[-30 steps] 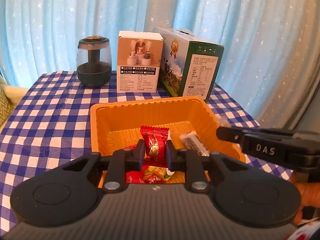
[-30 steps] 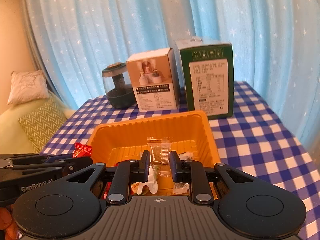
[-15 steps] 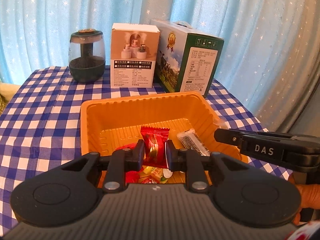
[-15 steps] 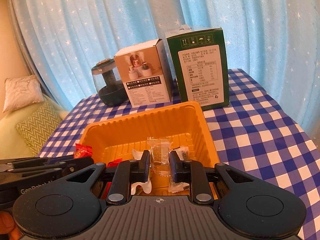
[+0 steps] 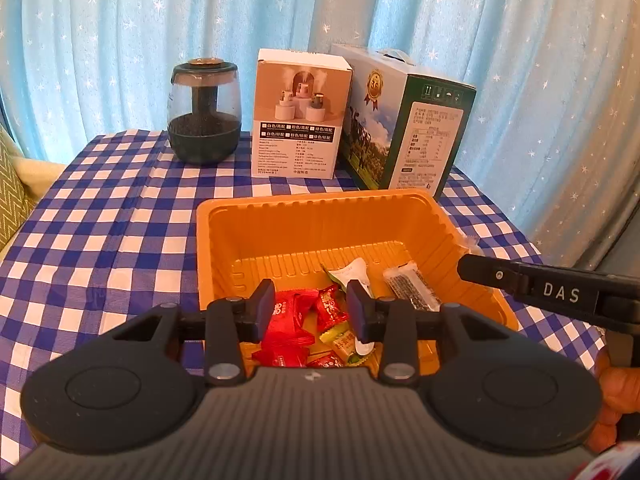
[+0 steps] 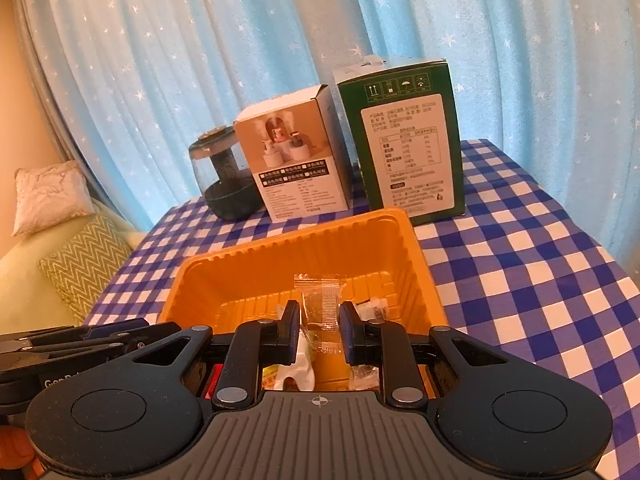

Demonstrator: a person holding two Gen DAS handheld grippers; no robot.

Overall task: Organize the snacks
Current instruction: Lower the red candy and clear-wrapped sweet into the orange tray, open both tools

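The right hand-held gripper (image 6: 319, 334) pinches a clear-wrapped snack (image 6: 320, 308) above the orange tray (image 6: 416, 256), a grip only the right wrist view shows. In the left wrist view, the left hand-held gripper (image 5: 311, 310) is opening with nothing held, over red candies (image 5: 286, 322) and a dark bar (image 5: 412, 286) lying in the tray on the checked surface (image 5: 112, 240)

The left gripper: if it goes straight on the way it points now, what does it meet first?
Most likely the red candy packets lying in the orange tray. The left gripper points down into them, its jaws opening with nothing held between. Depth is hard to judge.
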